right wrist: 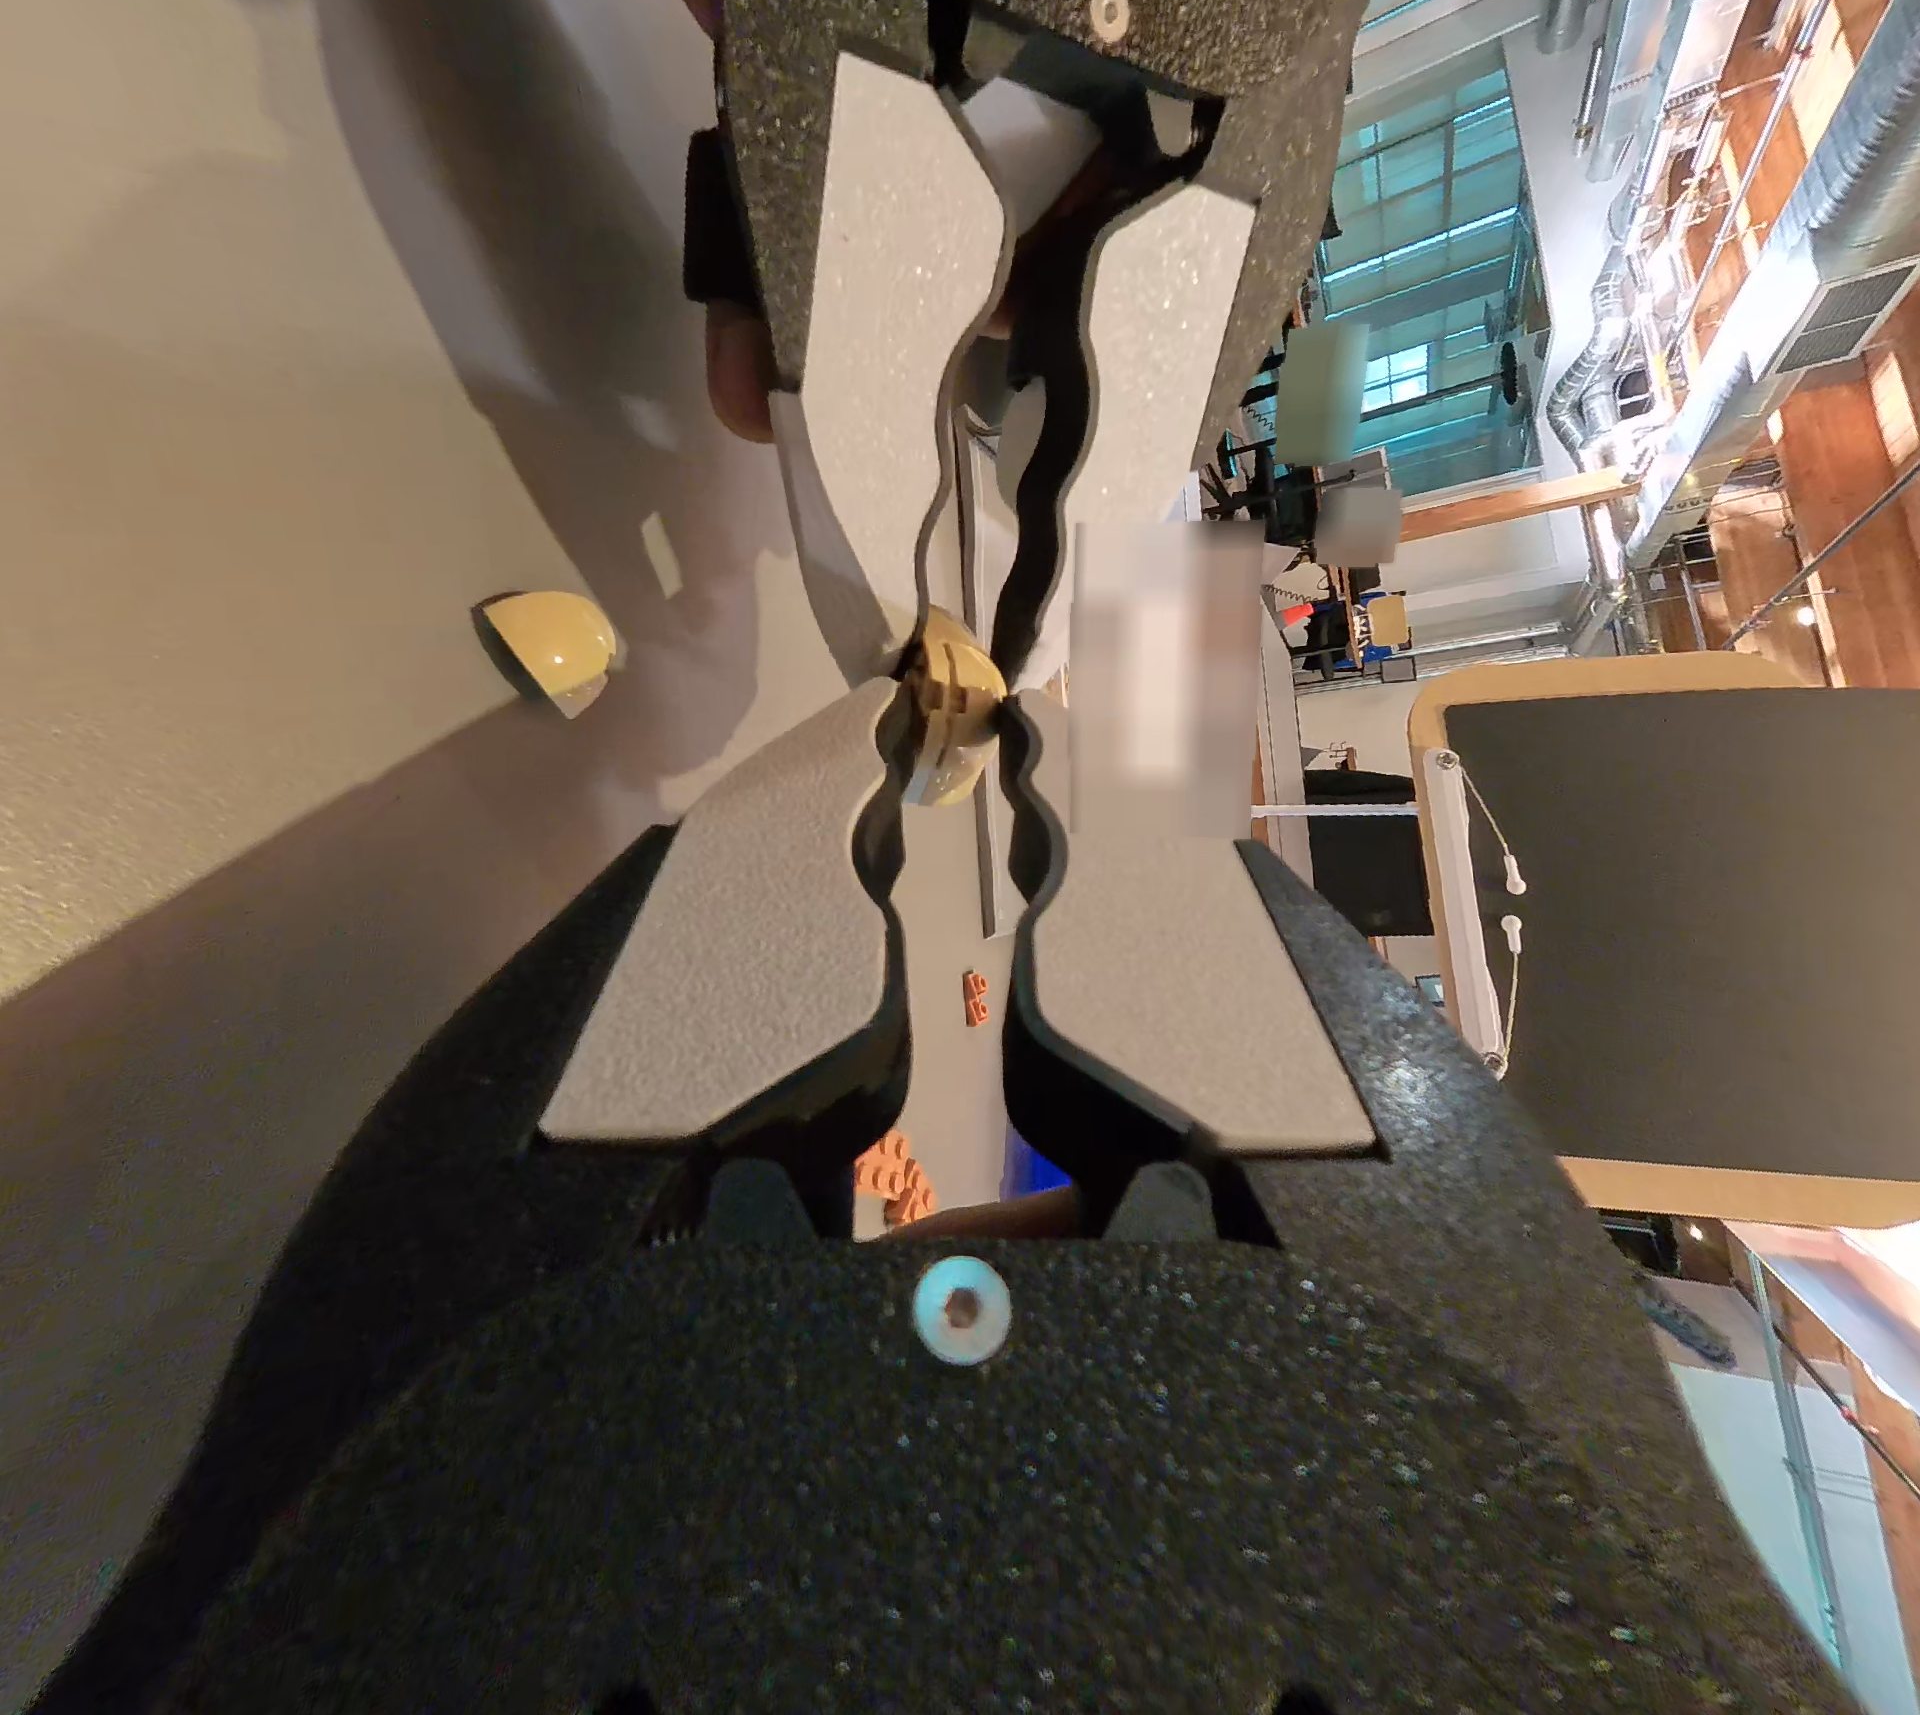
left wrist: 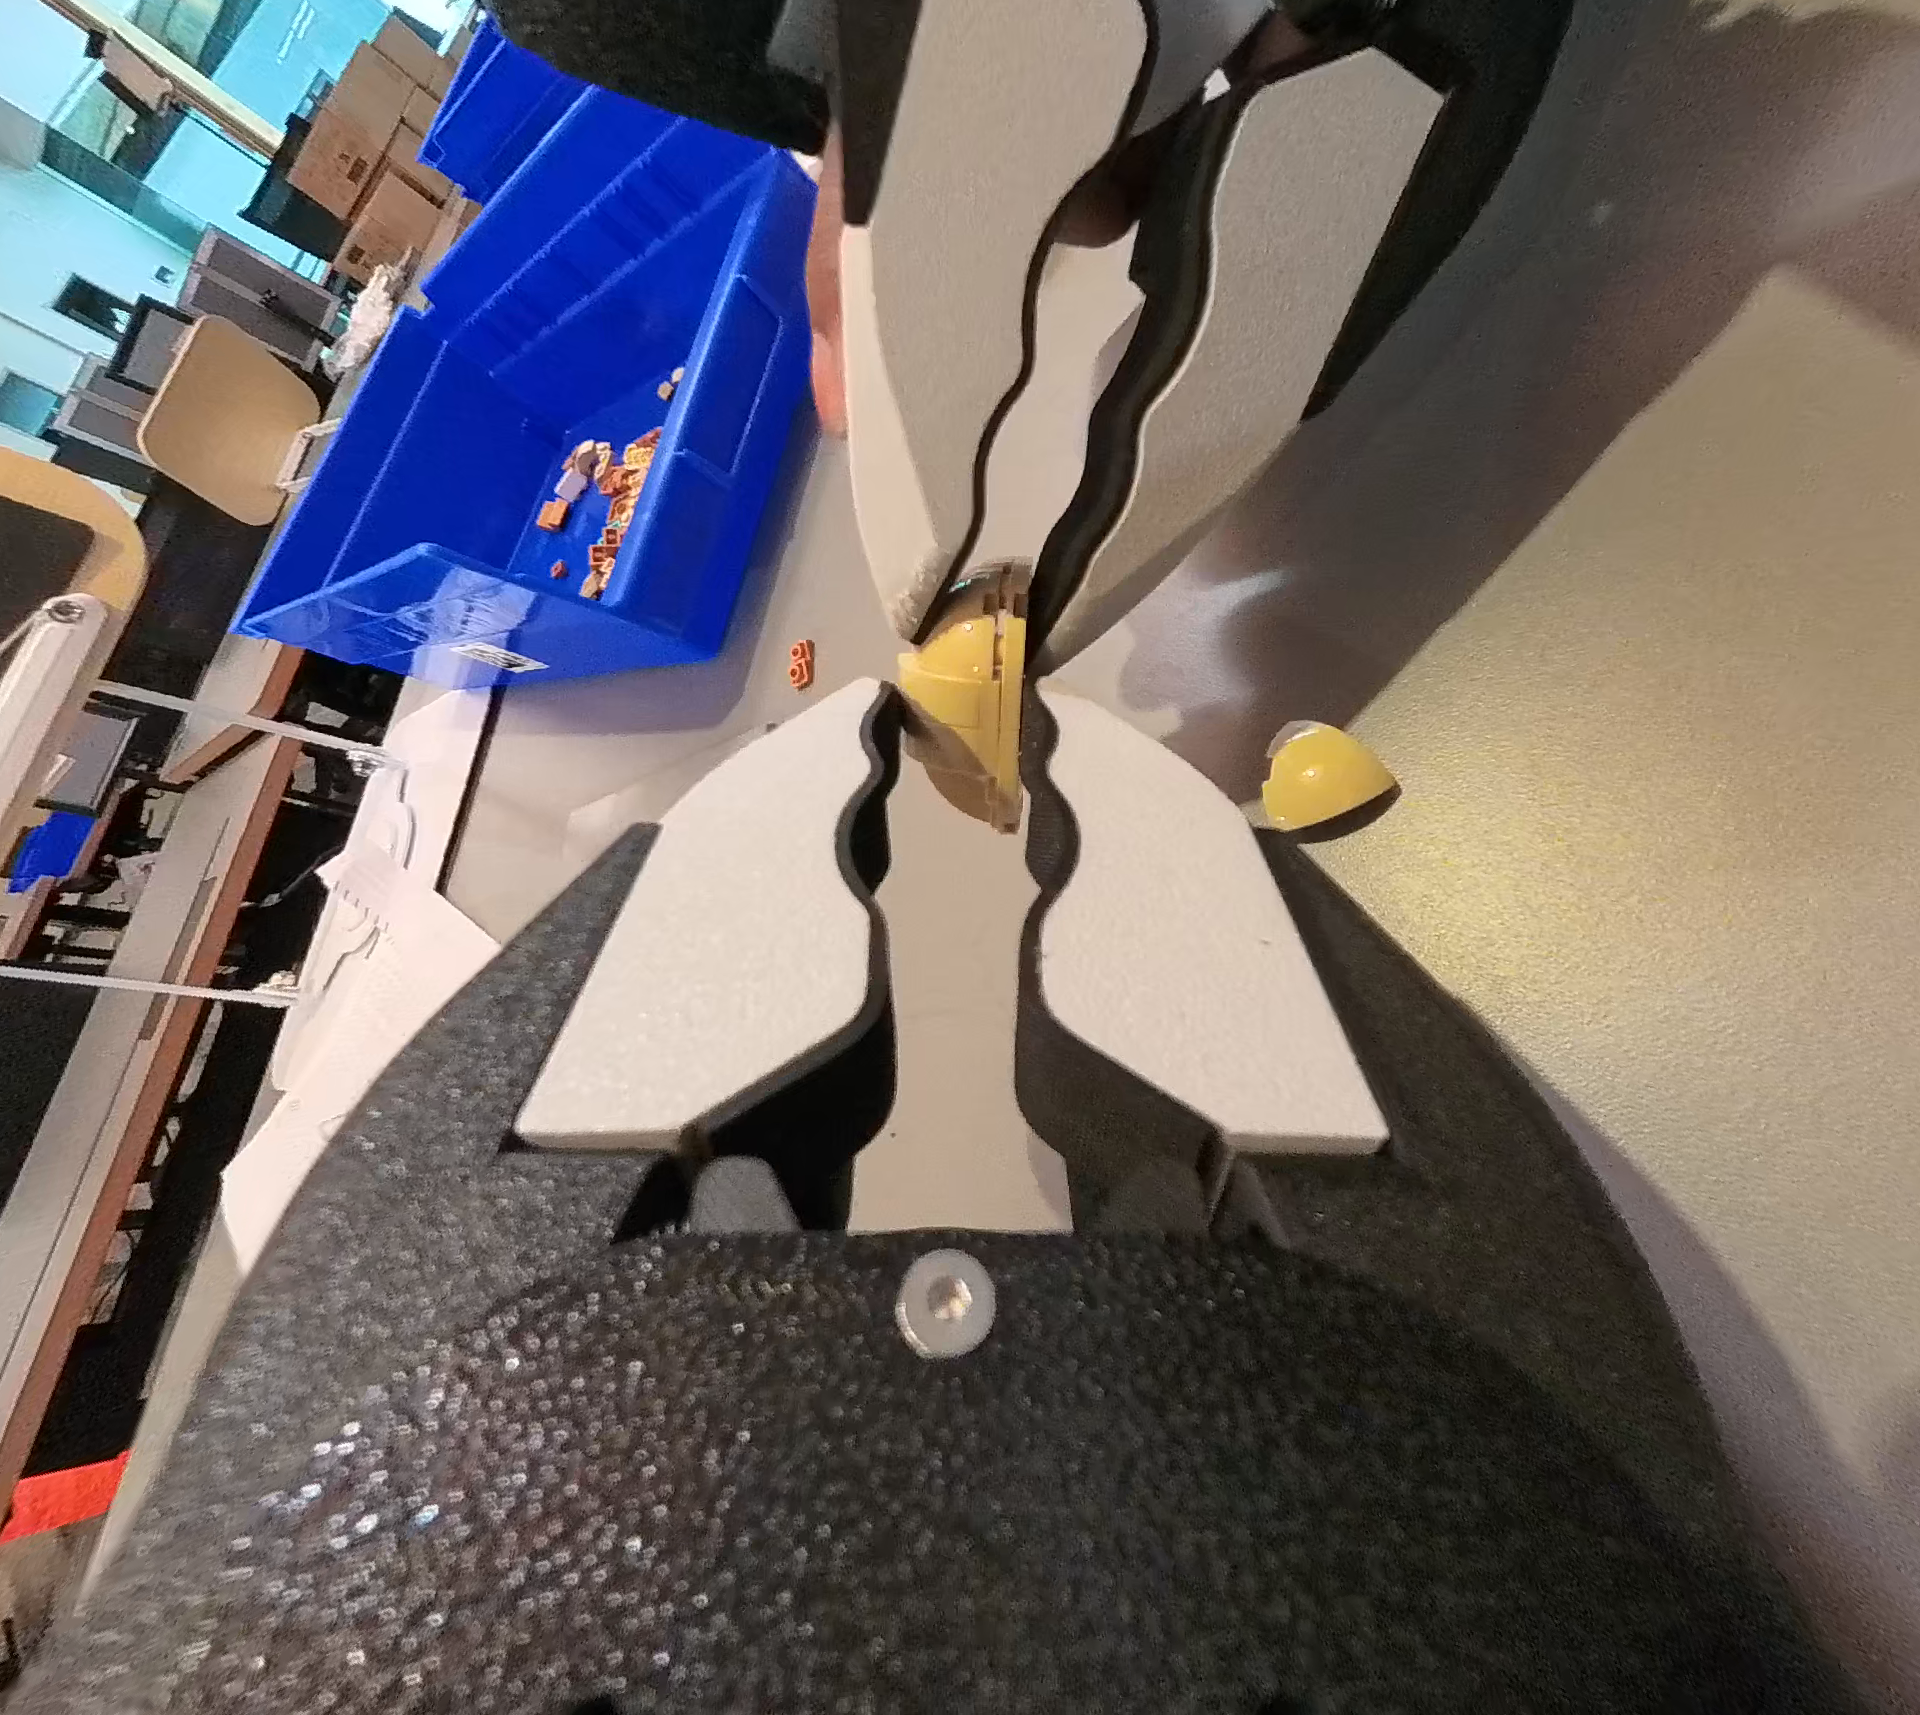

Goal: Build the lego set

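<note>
We have a small rounded yellow lego piece (left wrist: 961, 709) pinched between both tools, tip to tip, up off the table (left wrist: 1662, 626). The left gripper (left wrist: 961, 730) is closed on its lower side and the right gripper (right wrist: 940, 715) is closed on it from the opposite end, so the two pairs of tips nearly touch around it. It looks like two curved halves being pressed together, though we cannot tell whether they are fully seated.

The chief risk, in our judgement, is the smooth domed surface: if either tool squeezes off-centre or twists, the piece could pop out sideways and fall. Pulling the tools apart too early could split the halves.

A second yellow dome (left wrist: 1320, 777) lies on the table just beside the work; a dropped piece could knock it and send it rolling.

Farther off, a small orange brick (left wrist: 798, 665) sits near the blue bin (left wrist: 582, 439) of loose bricks, clear of the tools.
</note>
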Available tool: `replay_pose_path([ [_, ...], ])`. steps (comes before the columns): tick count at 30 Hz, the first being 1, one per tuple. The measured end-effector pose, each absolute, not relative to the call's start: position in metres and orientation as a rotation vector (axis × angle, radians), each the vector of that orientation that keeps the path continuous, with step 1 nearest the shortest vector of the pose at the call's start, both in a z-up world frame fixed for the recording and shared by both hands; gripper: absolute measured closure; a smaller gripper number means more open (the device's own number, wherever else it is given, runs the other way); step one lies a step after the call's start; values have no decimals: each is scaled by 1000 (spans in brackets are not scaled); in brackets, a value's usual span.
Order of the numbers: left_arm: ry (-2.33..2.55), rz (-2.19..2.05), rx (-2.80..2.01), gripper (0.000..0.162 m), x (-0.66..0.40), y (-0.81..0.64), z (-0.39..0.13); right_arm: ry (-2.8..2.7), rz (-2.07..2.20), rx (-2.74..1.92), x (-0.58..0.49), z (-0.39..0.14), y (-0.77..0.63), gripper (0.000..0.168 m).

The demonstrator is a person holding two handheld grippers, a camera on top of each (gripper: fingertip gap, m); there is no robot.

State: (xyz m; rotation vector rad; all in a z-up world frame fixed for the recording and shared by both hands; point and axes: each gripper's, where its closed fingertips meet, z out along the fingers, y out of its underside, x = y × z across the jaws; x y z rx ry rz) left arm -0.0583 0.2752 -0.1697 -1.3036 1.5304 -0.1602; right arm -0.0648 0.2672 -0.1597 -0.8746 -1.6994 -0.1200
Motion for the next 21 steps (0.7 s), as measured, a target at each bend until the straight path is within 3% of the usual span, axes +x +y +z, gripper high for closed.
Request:
replay_pose_path([
  [17, 1503, -227, -1335, 140, -57, 275, -171, -1665, -25, -953, -63, -160, 267, 153],
  [21, 1503, -225, -1336, 140, -58, 276, -171, -1635, -21, -979, -61, -158, 271, 137],
])
